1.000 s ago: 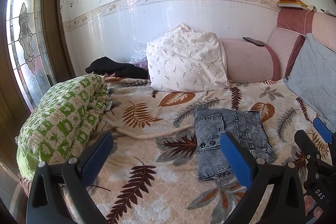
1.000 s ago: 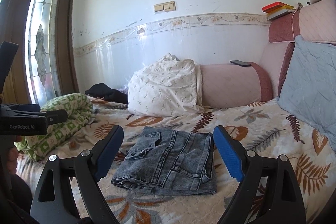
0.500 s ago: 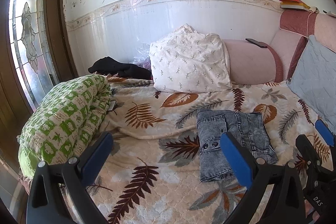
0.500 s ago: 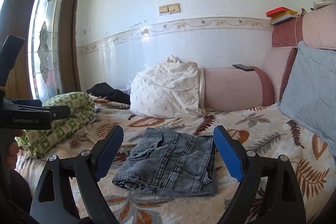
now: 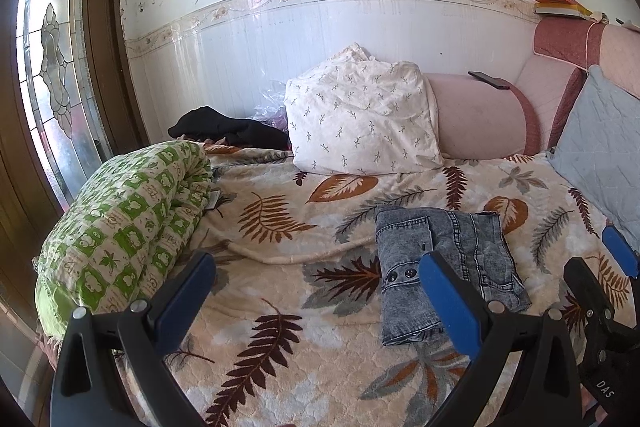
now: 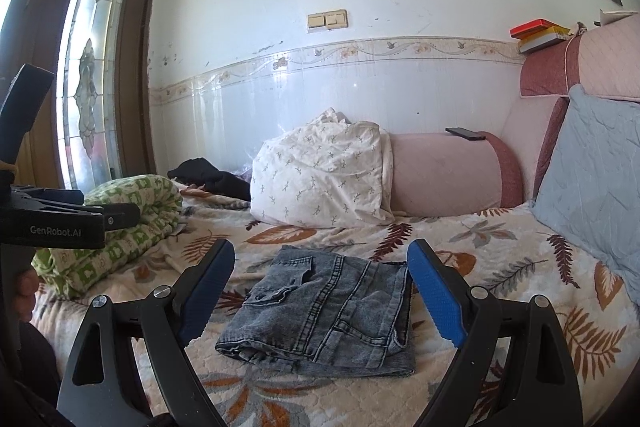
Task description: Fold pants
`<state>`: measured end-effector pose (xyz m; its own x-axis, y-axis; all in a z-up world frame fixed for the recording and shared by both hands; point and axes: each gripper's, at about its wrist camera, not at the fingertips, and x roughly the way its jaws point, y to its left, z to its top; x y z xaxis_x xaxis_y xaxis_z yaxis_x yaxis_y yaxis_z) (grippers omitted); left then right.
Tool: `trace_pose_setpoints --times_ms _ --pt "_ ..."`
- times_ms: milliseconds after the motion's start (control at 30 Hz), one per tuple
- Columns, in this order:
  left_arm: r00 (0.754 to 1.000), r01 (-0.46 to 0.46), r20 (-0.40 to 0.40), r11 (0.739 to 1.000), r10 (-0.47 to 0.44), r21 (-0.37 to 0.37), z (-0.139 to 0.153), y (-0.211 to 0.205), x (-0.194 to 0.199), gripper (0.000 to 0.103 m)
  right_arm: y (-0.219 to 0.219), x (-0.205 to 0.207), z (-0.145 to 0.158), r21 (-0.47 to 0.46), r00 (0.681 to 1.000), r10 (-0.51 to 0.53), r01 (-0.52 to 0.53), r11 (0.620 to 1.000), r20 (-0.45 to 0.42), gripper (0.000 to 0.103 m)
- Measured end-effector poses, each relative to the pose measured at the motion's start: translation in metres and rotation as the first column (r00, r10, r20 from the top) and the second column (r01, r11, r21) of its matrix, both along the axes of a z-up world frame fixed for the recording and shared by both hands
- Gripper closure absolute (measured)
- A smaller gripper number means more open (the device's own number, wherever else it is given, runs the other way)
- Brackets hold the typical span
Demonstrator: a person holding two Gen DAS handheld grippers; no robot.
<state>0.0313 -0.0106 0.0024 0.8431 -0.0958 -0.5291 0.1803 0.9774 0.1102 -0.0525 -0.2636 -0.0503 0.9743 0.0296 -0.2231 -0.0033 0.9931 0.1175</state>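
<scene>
The grey denim pants lie folded in a compact rectangle on the leaf-print bedspread. In the right wrist view the pants lie flat just ahead of my right gripper, which is open and empty, above and short of them. My left gripper is open and empty, held above the bed to the left of the pants. The right gripper's blue tip also shows at the right edge of the left wrist view.
A rolled green-and-white quilt lies at the bed's left edge. A white pillow, a pink bolster with a phone on it, black clothing and a grey-blue cushion line the back and right.
Both grippers have drawn back and up a little from the bed; the pants lie as before.
</scene>
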Motion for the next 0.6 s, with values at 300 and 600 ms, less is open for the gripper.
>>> trace_pose_setpoints --times_ms 300,600 --pt "1.0 -0.008 -0.013 1.0 0.008 -0.004 -0.004 0.001 0.0 0.0 0.005 0.002 -0.002 -0.016 1.0 0.012 -0.012 1.0 -0.012 0.014" --pt "1.0 -0.013 -0.027 1.0 0.012 -0.008 -0.006 -0.001 0.001 0.0 0.011 0.0 -0.002 -0.038 1.0 0.016 -0.016 0.999 -0.009 0.014"
